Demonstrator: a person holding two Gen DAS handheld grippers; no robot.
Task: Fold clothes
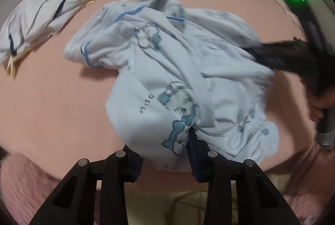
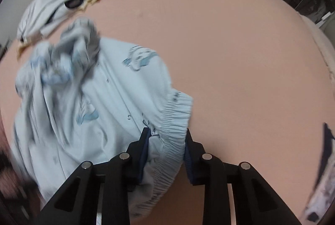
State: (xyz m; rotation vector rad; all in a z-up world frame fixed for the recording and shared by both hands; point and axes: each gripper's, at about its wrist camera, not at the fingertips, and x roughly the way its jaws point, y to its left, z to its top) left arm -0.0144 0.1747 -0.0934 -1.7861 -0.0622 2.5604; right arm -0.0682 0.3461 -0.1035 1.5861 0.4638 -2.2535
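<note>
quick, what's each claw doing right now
left claw: closed on the light blue garment.
right claw: closed on its elastic waistband.

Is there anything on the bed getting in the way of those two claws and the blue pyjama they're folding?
Nothing visible does. The light blue garment already sits between the fingers of the left gripper and the right gripper. The other clothes lie apart at the far side, and the pink bed sheet around is bare.
</note>
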